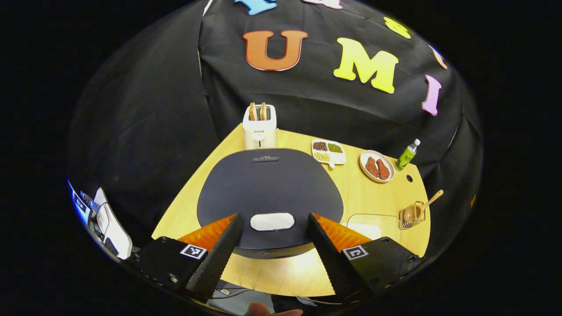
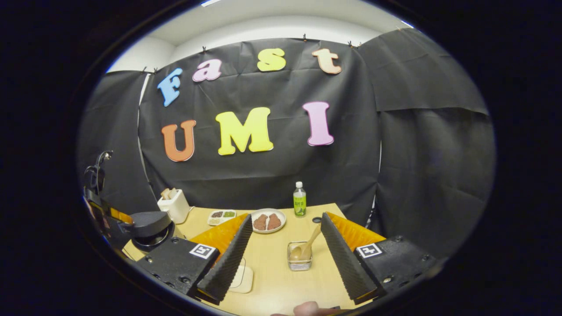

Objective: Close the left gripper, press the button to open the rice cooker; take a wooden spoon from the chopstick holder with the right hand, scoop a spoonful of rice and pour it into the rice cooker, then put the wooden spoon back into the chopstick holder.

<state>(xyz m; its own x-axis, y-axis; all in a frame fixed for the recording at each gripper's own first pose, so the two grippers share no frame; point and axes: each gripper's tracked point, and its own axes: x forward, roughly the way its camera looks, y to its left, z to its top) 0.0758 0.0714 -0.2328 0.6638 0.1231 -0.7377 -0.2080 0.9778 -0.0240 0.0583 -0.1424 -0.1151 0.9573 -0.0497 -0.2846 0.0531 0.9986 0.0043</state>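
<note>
The rice cooker (image 1: 268, 188) sits right below my left gripper (image 1: 274, 217), its dark lid down. The pale oval button (image 1: 272, 222) at the lid's front edge lies between the two spread fingers, so the gripper is open and holds nothing. In the right gripper view the cooker (image 2: 150, 226) stands at the far left. My right gripper (image 2: 286, 218) is open and empty above the table. The wire chopstick holder (image 2: 299, 256) stands between and beyond its fingers, with the wooden spoon (image 2: 307, 246) leaning in it. The same holder (image 1: 410, 216) and spoon (image 1: 429, 202) sit at the table's right edge.
A white toaster (image 1: 260, 127) stands behind the cooker. A divided dish (image 1: 328, 152), a plate of meat (image 1: 376, 166) and a green bottle (image 1: 407, 154) line the back of the wooden table (image 1: 373, 197). A clear shallow box (image 2: 244, 276) lies right of the cooker.
</note>
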